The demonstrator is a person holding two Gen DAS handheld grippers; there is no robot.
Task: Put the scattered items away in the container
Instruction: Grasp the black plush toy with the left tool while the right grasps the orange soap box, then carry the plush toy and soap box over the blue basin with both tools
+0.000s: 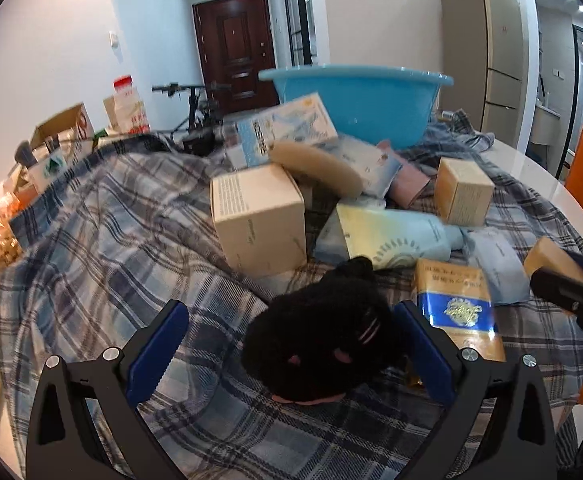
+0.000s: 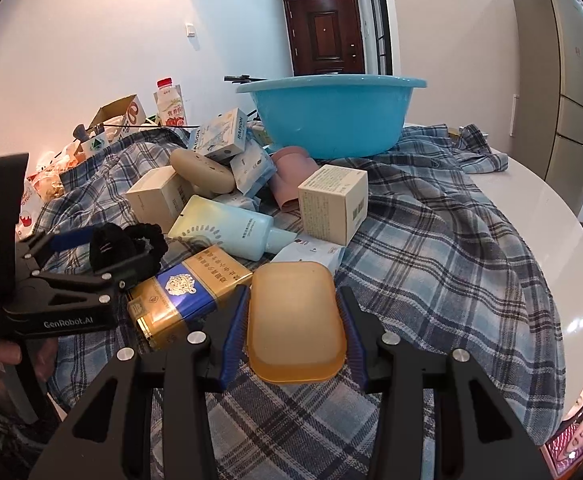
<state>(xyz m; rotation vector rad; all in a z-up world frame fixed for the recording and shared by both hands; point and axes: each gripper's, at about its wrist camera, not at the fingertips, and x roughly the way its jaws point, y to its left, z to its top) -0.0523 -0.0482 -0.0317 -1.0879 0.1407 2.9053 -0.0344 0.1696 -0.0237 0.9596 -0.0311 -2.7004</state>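
Figure: both wrist views, sorting at an early stage.

My right gripper [image 2: 293, 322] is closed on an amber soap-shaped block [image 2: 296, 320], its blue pads pressing both long sides; the block looks lifted off the plaid cloth [image 2: 431, 248], though I cannot confirm the clearance.

My left gripper [image 1: 287, 350] stands open around a black plush toy [image 1: 319, 340]. The pad at 3 o'clock sits just beside the toy or touches it, the pad at 9 o'clock stands apart, so nothing is held there yet.

The blue basin [image 2: 331, 120], the container, sits at 12 o'clock on the far part of the worktop [image 2: 547, 216]. Only its outer wall and rim show, so I cannot tell whether anything already lies inside.

Still out on the cloth I count at least 7 items:
- a gold and blue tin [image 2: 187, 292], just beside both grippers
- a pale blue tube [image 2: 227, 228]
- 2 cream cartons [image 2: 331, 208] [image 2: 159, 196]
- a blue and white printed box [image 2: 221, 136]
- a beige oval case [image 2: 203, 170]
- a pink roll [image 2: 291, 176], against the basin's foot

I judge that most of the job remains: the block must travel toward 12 o'clock into the basin, the toy is next, then the heap.
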